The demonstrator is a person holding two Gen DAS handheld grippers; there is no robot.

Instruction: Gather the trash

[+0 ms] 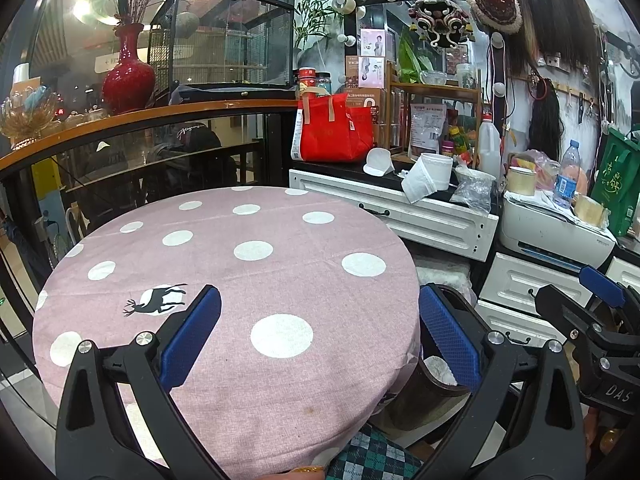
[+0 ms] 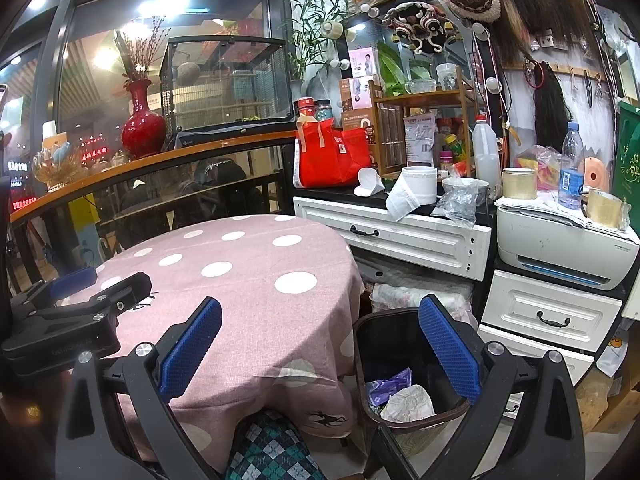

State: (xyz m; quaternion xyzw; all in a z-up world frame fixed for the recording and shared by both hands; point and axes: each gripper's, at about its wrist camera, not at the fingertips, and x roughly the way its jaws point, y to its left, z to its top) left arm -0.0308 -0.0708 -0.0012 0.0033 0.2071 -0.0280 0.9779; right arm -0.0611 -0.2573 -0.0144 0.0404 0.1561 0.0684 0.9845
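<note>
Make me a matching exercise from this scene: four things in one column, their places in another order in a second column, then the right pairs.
Things:
1. crumpled paper
2. red vase
3. water bottle
4. toilet paper roll

Places:
A. on the curved wooden ledge
B. inside the dark bin
C. on the black counter above the white drawer
D. on top of the white printer

Pairs: 1-B, 2-A, 3-D, 4-C
</note>
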